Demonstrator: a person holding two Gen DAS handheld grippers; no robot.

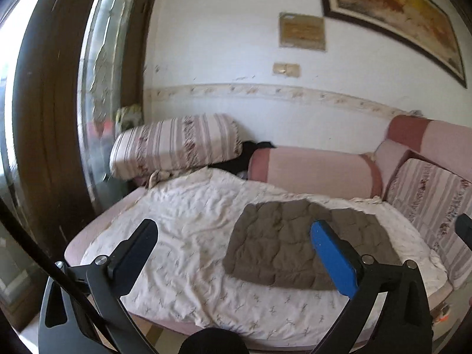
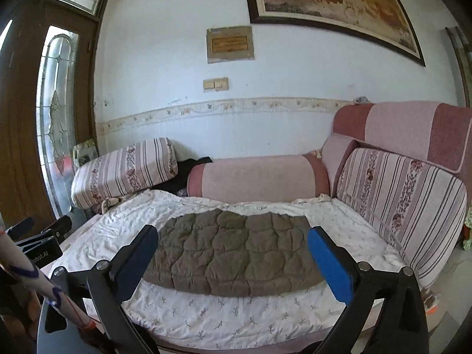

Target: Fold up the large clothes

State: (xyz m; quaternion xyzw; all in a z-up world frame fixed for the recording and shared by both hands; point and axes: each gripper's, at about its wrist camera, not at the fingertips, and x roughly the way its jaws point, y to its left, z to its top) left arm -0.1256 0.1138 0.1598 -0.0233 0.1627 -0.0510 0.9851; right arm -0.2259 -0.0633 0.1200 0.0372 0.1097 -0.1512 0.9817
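A brown quilted garment [image 2: 233,253] lies folded into a flat rectangle on the white floral sheet [image 2: 206,315] of a sofa bed. It also shows in the left wrist view [image 1: 283,242], right of centre. My left gripper [image 1: 233,230] is open and empty, held above the sheet in front of the sofa, left of the garment. My right gripper [image 2: 233,236] is open and empty, held back from the garment and facing it. The left gripper's body [image 2: 38,242] shows at the left edge of the right wrist view.
A striped pillow [image 2: 124,171] and a pink bolster [image 2: 256,177] lie along the back wall. A striped back cushion [image 2: 407,206] stands at the right. A wooden door with glass panel [image 2: 56,118] is at the left. The sofa's front edge [image 2: 265,345] is near me.
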